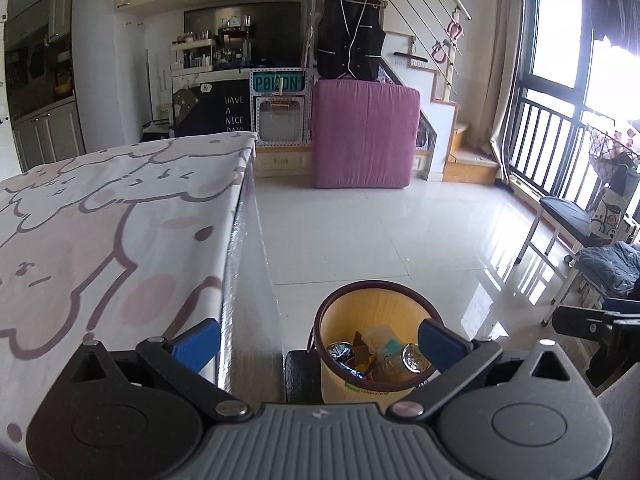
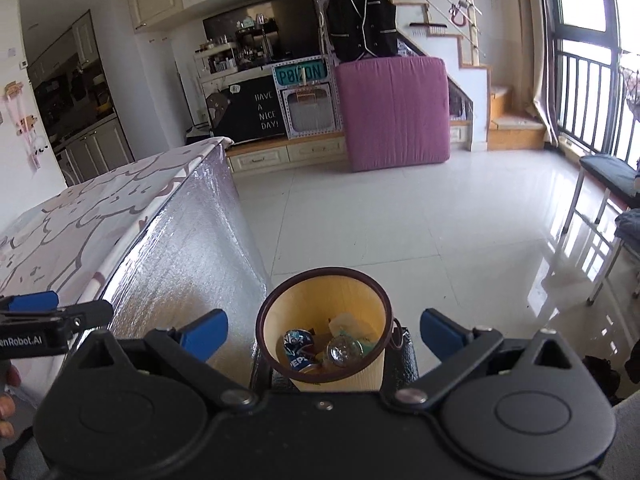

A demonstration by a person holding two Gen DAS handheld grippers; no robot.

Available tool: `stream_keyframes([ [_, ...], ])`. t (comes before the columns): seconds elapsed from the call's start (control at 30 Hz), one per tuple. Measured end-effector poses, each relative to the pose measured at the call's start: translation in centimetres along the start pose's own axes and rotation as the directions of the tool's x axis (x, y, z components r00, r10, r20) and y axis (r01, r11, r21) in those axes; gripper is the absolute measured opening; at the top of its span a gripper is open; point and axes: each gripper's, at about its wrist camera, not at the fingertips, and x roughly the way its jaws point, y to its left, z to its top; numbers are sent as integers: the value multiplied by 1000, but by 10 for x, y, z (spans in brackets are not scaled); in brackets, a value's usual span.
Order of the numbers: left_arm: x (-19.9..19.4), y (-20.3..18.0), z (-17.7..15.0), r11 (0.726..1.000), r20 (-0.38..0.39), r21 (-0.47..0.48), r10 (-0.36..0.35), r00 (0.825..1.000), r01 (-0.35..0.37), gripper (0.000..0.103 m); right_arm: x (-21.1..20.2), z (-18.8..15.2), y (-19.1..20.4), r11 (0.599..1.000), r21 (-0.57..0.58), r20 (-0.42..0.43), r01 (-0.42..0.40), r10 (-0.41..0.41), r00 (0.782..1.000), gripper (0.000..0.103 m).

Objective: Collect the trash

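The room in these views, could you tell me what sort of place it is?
Most likely a lived-in loft flat's living area: a staircase with steps and a rail climbs at the back, kitchen cabinets stand on the left, and a vest hangs above a pink mattress that stands on edge.

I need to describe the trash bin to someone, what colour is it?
The trash bin is yellow with a dark brown rim, clearest in the right wrist view.

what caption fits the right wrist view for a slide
Open right gripper above a yellow bin holding cans, beside a cloth-covered table.
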Motion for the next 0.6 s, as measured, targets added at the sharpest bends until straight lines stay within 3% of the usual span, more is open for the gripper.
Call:
stream_keyframes([
  [0.5,-34,18,-45,1000,73,8,16,997,-16,103,-43,-48,24,997,-35,125,72,-68,990,103],
  [0.6,-35,21,-49,1000,69,-11,-6,998,7,103,-47,-56,26,996,-38,135,85,-79,988,103],
])
